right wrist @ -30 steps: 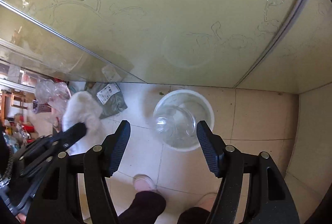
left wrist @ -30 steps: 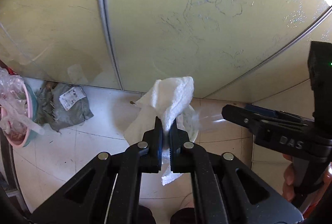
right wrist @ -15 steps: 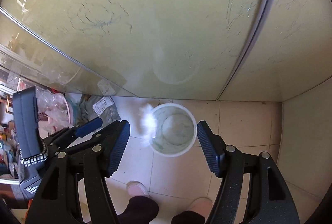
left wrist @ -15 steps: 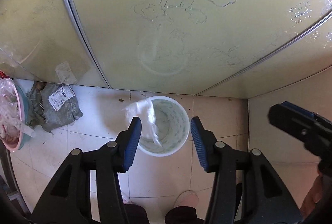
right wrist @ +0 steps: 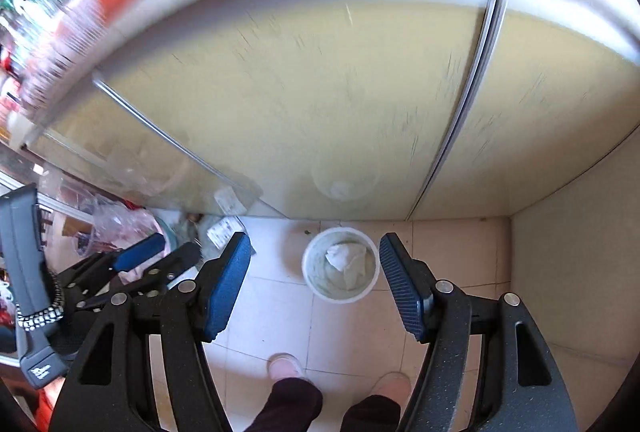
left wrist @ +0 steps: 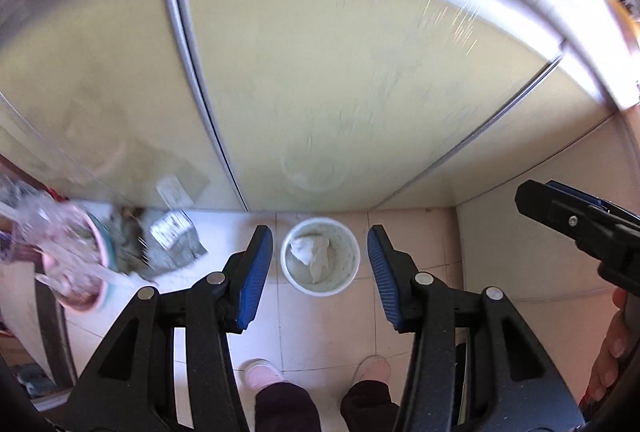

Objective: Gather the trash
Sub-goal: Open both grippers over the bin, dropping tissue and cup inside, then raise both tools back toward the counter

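Observation:
A white round bin (left wrist: 288, 252) (right wrist: 310, 264) stands on the tiled floor against a pale yellow cabinet. A crumpled white tissue (left wrist: 310, 252) (right wrist: 346, 258) lies inside it. High above the bin, my left gripper (left wrist: 320, 252) is open with nothing between its blue pads. My right gripper (right wrist: 316, 264) hangs open and empty above the bin too. In the left wrist view the right gripper (left wrist: 576, 220) shows at the right edge. In the right wrist view the left gripper (right wrist: 132, 264) shows at the lower left.
A pink bowl with plastic wrap (left wrist: 76, 264) and a grey-green packet with a white label (left wrist: 172, 240) lie on the floor left of the bin. The person's feet in pink slippers (left wrist: 260, 372) stand in front of the bin. A wall (right wrist: 580, 252) closes the right side.
My left gripper let go of the white tissue, which dropped into the bin. Both grippers have risen well above the floor, so the bin looks smaller.

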Demonstrator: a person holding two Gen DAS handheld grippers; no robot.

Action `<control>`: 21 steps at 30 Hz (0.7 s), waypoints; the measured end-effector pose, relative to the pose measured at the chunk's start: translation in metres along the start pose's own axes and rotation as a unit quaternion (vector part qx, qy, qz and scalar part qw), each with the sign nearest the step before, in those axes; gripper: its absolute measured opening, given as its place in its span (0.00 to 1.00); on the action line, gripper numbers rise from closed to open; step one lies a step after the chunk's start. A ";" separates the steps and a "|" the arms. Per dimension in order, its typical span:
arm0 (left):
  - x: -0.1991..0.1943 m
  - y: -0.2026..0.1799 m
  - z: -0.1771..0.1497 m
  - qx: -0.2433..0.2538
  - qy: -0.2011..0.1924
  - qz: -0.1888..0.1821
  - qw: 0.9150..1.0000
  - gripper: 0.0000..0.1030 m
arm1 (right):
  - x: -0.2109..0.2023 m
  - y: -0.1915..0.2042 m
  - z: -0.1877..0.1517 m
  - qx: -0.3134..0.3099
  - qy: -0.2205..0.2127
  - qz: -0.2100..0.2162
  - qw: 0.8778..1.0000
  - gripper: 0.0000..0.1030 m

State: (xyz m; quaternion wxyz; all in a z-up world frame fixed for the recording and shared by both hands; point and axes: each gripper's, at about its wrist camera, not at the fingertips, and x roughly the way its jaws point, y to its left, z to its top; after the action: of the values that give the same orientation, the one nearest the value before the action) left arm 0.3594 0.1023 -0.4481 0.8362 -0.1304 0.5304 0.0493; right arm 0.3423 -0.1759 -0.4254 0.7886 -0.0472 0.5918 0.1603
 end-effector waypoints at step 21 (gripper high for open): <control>-0.342 -0.015 0.089 0.099 -0.232 -0.027 0.967 0.64 | -0.293 0.111 0.032 0.004 -0.246 -0.069 0.967 0.75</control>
State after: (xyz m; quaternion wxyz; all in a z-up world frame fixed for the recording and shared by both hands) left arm 0.2926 0.1314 -0.1022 0.9461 -0.0463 0.3206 0.0024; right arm 0.2645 -0.1204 -0.1252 0.9192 -0.0438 0.3756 0.1098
